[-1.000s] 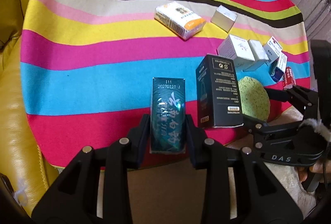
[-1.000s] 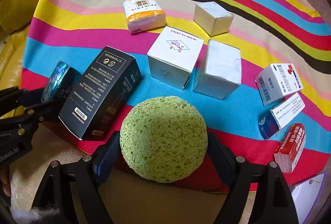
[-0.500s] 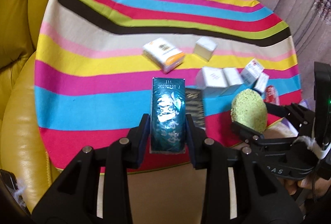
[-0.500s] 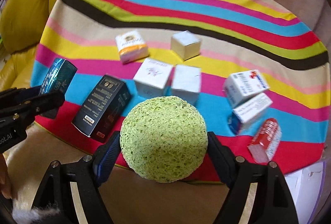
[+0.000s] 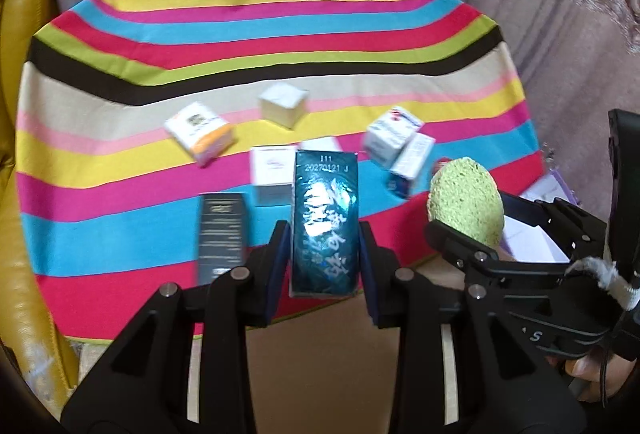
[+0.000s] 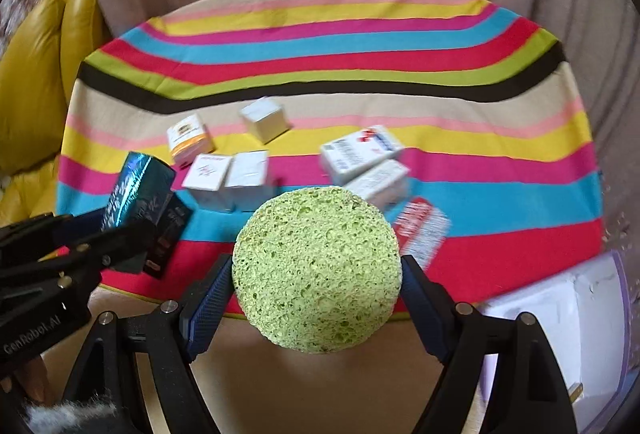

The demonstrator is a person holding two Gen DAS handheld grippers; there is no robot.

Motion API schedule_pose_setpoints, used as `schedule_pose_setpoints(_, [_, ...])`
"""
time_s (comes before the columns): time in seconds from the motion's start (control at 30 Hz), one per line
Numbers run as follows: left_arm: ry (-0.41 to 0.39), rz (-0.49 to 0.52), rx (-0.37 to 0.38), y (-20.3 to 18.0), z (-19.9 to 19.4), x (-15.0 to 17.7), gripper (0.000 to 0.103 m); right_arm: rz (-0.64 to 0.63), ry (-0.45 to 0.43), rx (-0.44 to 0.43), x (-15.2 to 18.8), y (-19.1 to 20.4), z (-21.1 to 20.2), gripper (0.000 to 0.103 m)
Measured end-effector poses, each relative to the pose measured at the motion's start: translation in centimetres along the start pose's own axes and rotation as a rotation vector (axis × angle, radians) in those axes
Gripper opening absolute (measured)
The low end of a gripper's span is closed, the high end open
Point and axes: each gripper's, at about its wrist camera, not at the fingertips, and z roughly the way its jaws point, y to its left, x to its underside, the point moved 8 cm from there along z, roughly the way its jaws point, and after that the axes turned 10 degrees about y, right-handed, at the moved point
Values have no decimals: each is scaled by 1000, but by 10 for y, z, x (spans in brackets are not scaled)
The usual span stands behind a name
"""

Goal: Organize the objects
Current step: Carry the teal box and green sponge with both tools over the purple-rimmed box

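Note:
My left gripper (image 5: 324,266) is shut on a dark teal box (image 5: 325,222) and holds it upright, above the near edge of the round striped table (image 5: 120,29). It also shows in the right wrist view (image 6: 138,191). My right gripper (image 6: 316,286) is shut on a round green sponge (image 6: 316,268), also above the near edge; the sponge shows at right in the left wrist view (image 5: 466,203). A black box (image 5: 222,234) lies on the table left of the teal box.
Several small boxes lie mid-table: an orange-and-white pack (image 6: 188,139), white cubes (image 6: 228,175) (image 6: 265,118), blue-and-white medicine boxes (image 6: 360,153) and a red pack (image 6: 420,230). A white box (image 6: 560,310) sits off the table at right. A yellow leather seat (image 6: 36,73) is at left.
Both grippers have pulled back and up from the table with their loads still held. The table and its boxes now look smaller and farther away.

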Motion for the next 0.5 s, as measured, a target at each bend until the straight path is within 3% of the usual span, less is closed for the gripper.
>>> schedule_pose_setpoints(0.5, [72, 134, 75, -97, 22, 5, 37, 173, -32, 73, 44, -104, -37, 81])
